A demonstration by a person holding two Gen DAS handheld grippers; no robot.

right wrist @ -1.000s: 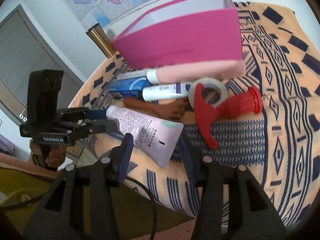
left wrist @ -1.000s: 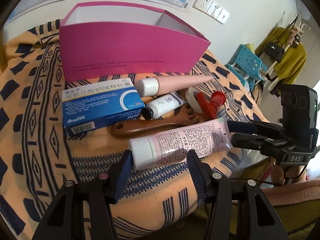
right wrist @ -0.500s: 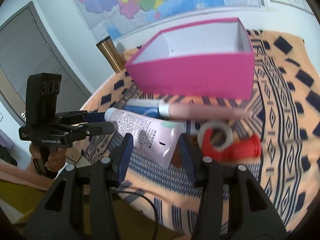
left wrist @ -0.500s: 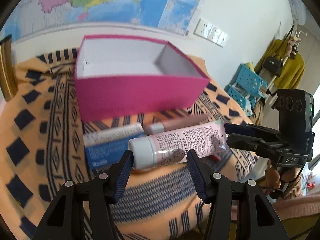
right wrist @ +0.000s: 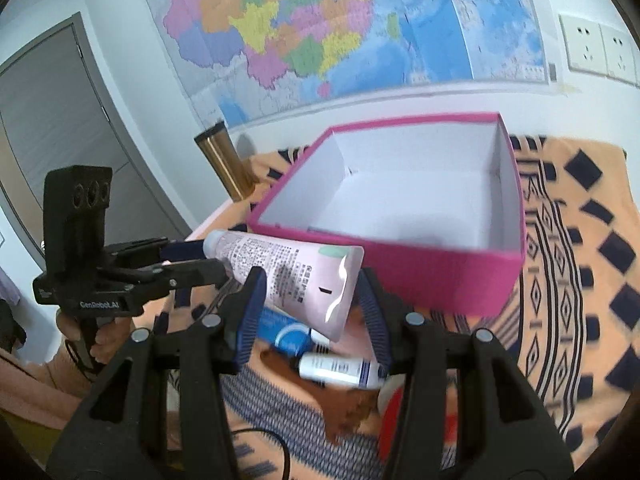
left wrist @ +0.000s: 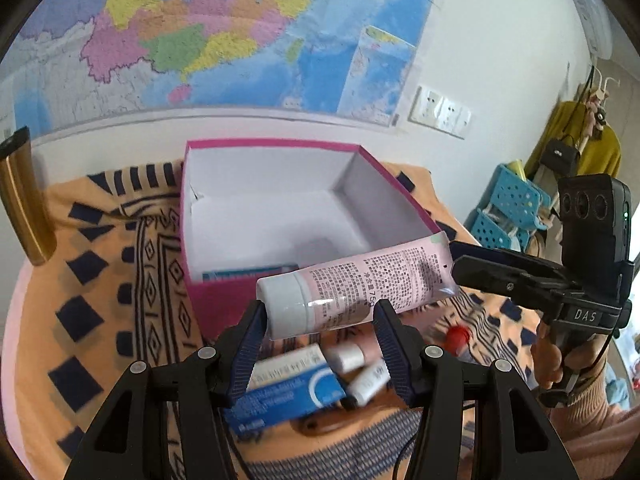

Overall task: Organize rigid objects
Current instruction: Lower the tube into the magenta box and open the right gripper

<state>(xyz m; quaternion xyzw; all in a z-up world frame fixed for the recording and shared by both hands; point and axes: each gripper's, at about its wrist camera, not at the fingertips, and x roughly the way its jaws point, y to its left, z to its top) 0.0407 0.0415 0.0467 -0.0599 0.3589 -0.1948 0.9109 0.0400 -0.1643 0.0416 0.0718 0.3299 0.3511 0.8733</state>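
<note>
Holding one pink tube (left wrist: 360, 288) in the air, both grippers' fingers squeeze it, left gripper (left wrist: 320, 334) at the cap end, right gripper (right wrist: 310, 300) at the flat end, near the pink box (left wrist: 224, 300). Things below look blurry and partly hidden.

Pink box (left wrist: 208, 304) open-topped, interior mostly free; blue carton (left wrist: 250, 273) against its near wall.

Round table being covered by orange cloth with navy geometric pattern (left wrist: 100, 280); open magenta cardboard box (left wrist: 224, 312), blue-white carton (left wrist: 288, 394), small white tubes (right wrist: 340, 368), gold cylindrical flask (left wrist: 24, 196) being carried.
</note>
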